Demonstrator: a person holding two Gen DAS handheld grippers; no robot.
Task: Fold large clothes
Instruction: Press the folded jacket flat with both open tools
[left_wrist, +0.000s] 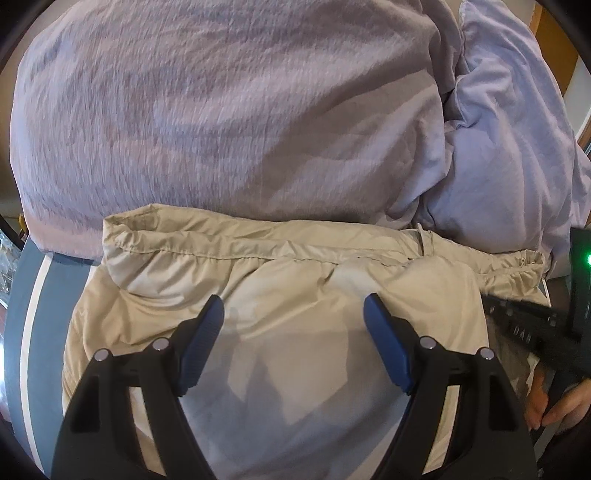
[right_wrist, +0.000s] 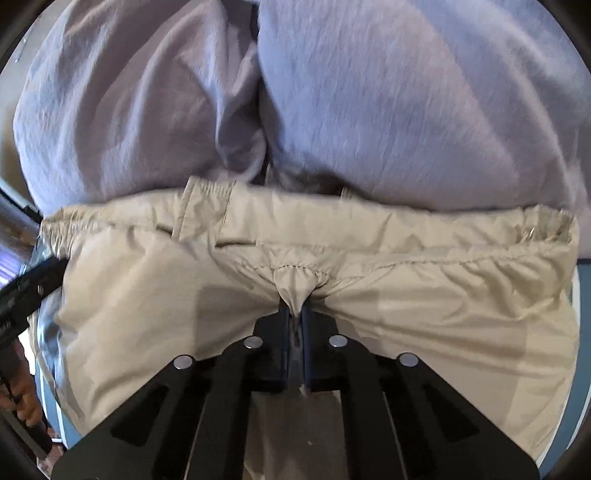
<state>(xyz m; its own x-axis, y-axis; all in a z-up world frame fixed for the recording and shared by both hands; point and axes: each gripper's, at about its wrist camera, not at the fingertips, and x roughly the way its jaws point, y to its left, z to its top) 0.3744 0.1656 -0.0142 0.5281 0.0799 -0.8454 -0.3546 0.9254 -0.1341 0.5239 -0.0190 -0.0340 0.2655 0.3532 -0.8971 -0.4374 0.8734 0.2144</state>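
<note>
A beige, thin, crinkled jacket (left_wrist: 280, 273) lies folded on a bed, its gathered hem edge toward the duvet. My left gripper (left_wrist: 293, 306) is open and empty, its blue pads just above the jacket's middle. My right gripper (right_wrist: 294, 308) is shut on a pinch of the jacket (right_wrist: 295, 240) near a seam, and the fabric puckers up between the pads. The right gripper's black body (left_wrist: 532, 328) shows at the right edge of the left wrist view; the left gripper's body (right_wrist: 22, 291) shows at the left edge of the right wrist view.
A bulky lilac duvet (left_wrist: 221, 110) is piled behind the jacket, with a lilac pillow (left_wrist: 509, 147) to its right. A blue sheet with a white stripe (left_wrist: 37, 332) lies under the jacket at the left. A hand (left_wrist: 554, 406) holds the right gripper.
</note>
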